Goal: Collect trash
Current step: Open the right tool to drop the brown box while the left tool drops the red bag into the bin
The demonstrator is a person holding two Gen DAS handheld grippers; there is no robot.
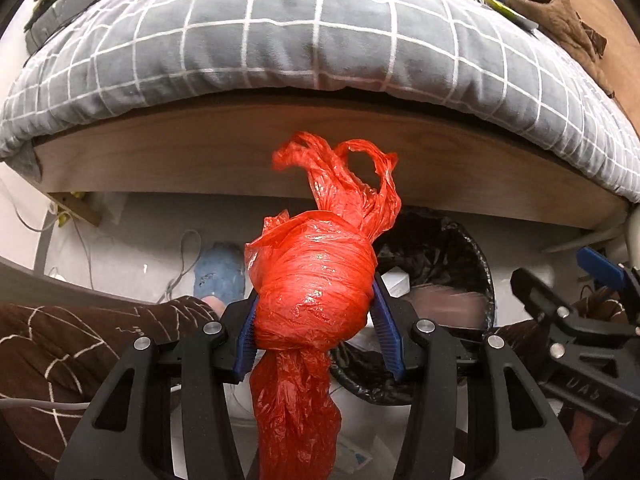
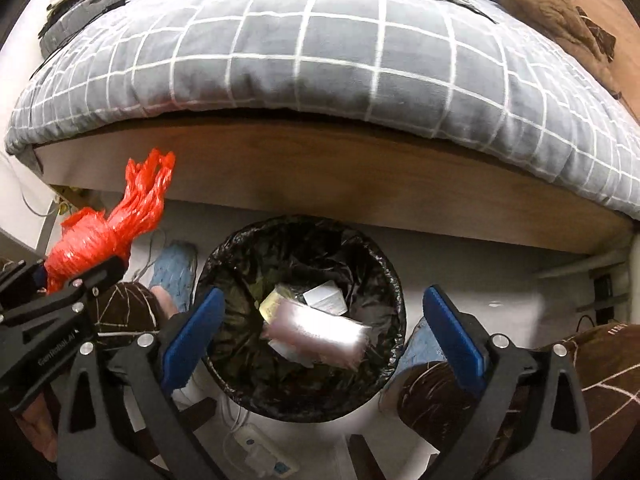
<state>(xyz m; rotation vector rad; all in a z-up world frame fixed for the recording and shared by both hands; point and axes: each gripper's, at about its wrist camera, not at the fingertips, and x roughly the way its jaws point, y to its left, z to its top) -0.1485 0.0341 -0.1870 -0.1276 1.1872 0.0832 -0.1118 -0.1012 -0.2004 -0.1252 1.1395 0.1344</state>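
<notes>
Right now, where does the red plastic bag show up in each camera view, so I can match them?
Left wrist: red plastic bag at centre, clamped in the left gripper.
Right wrist: far left, beside the trash bin; right gripper open.
Shared landmark: grey checked duvet.

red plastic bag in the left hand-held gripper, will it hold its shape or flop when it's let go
The red plastic bag is thin, crinkled film, so it probably weighs little. Its tail hangs limp below the left hand-held gripper, so the loose ends likely flop. The knotted bundle looks tight and may stay balled up.
</notes>
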